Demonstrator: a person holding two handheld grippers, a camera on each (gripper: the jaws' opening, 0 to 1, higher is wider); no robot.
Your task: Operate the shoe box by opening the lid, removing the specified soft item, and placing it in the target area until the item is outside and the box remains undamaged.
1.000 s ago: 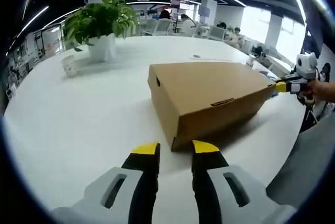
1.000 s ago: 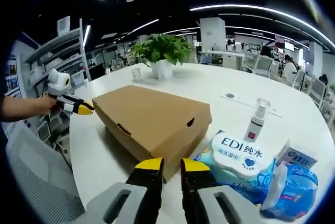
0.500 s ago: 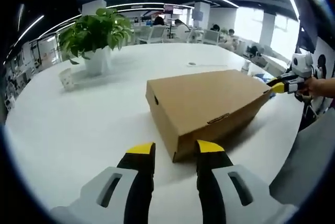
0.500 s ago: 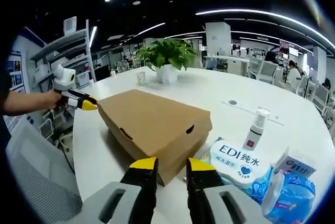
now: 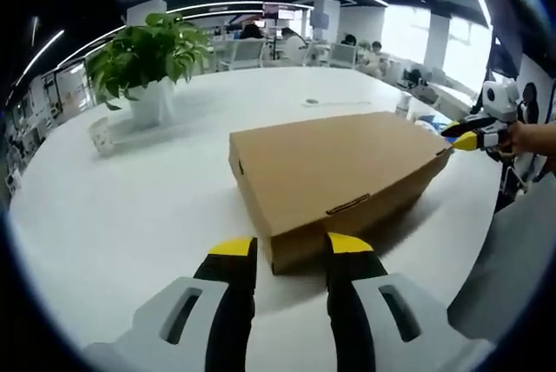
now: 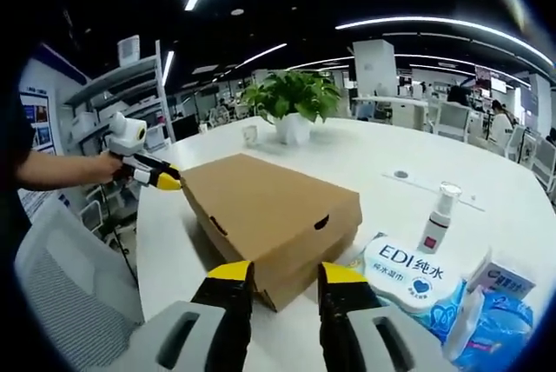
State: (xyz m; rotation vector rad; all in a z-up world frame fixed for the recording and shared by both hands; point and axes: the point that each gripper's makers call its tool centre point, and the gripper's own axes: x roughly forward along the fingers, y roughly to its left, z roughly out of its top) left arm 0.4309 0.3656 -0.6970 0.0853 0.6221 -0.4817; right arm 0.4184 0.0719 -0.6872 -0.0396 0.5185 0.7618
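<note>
Shoe box (image 5: 334, 172), brown cardboard, lid closed, set near the table's (image 5: 130, 215) front edge. Left gripper (image 5: 290, 250) and right gripper (image 6: 284, 275), jaws narrowly parted and empty, are each held at an opposite near corner of the box; the lid is best lifted evenly from both ends, so that the tab slots are not torn. Wipes pack (image 6: 415, 272) beside the box, lettered "EDI".
</note>
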